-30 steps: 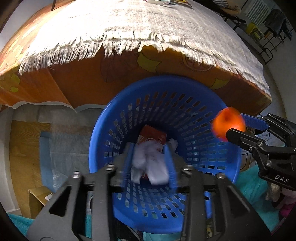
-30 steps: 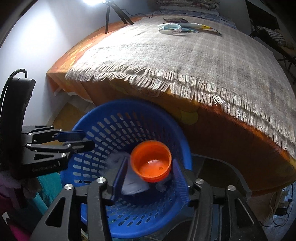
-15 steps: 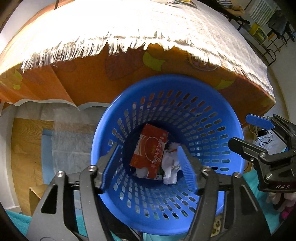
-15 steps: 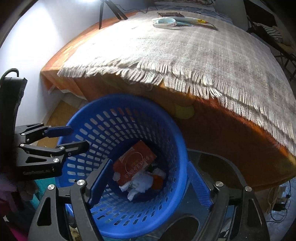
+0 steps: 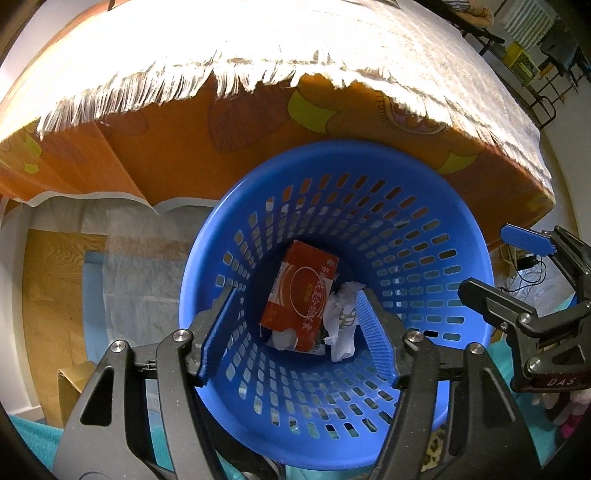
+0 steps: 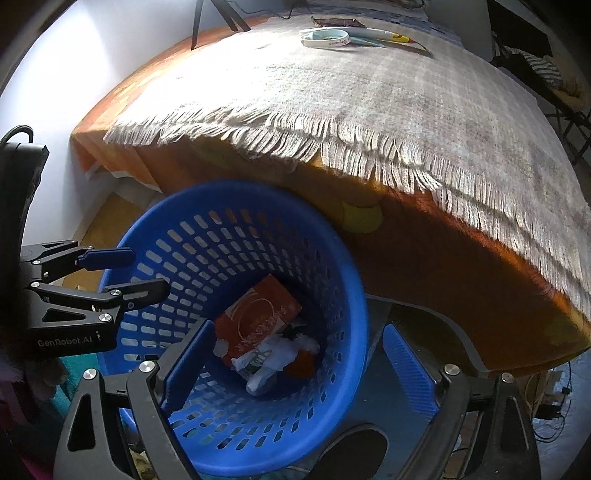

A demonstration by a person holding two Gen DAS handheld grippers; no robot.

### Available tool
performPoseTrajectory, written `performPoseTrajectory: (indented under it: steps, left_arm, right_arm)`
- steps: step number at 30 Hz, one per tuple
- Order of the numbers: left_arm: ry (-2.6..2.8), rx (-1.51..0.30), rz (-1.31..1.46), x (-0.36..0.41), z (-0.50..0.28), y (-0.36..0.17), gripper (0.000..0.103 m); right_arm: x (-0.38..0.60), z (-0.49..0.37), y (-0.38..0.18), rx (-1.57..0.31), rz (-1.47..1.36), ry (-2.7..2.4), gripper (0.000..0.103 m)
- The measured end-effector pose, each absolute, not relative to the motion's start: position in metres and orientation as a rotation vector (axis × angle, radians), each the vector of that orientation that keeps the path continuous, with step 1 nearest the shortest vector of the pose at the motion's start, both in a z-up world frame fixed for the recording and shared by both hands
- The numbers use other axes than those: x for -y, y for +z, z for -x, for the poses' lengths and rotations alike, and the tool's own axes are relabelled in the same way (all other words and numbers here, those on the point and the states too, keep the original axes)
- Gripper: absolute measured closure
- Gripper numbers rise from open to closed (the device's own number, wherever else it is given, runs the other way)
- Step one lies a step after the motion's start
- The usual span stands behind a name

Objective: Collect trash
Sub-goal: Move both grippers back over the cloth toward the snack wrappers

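A blue slotted basket [image 5: 436,206] [image 6: 343,280] stands on the floor against the bed. Inside it lie a red carton [image 5: 303,291] [image 6: 258,317], crumpled white paper [image 5: 341,325] [image 6: 271,356] and an orange cup [image 6: 304,363], which is partly hidden under the paper. My left gripper [image 5: 295,299] hangs open over the basket's mouth with nothing between its fingers; it also shows at the left of the right wrist view as the left gripper [image 6: 146,271]. My right gripper [image 6: 299,330] is open and empty, straddling the basket's right rim. The left wrist view shows this right gripper [image 5: 487,262] beside the basket.
The bed has an orange patterned sheet [image 5: 166,155] and a fringed beige blanket [image 6: 369,96] close behind the basket. A white band [image 6: 327,37] and flat items lie at the blanket's far end. A cardboard box [image 5: 70,384] sits on the wooden floor at left. Tripod legs [image 6: 207,18] stand behind.
One second ago the left gripper held white paper and the right held the orange cup. Both have opened, and both pieces now lie in the basket. The grippers have drawn back slightly.
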State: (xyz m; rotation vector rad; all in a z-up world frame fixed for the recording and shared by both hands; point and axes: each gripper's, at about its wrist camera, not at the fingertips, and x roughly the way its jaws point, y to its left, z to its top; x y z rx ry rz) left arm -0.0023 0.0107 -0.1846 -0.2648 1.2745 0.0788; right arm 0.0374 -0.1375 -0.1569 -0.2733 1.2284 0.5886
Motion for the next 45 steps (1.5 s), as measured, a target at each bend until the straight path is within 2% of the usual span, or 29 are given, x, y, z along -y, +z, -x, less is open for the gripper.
performPoseTrajectory:
  steps: [10,22,36,45]
  left_arm:
    - [0.075,-1.275,0.298,-0.017,-0.002,-0.185,0.036]
    - [0.070,-1.242,0.314,-0.029,-0.012,-0.166,0.036]
    - [0.058,-1.180,0.296,-0.044,-0.047,-0.132,0.036]
    - [0.050,-1.133,0.275,-0.055,-0.088,-0.108,0.036]
  right_arm:
    - [0.136,-0.042,-0.154,-1.215,0.314,0.559,0.009]
    - [0.137,-0.058,-0.122,-1.160,0.299,0.556,0.009]
    - [0.165,-0.107,-0.081,-1.013,0.154,0.552,0.009]
    - [0.161,-0.152,-0.051,-0.927,0.188,0.558,0.009]
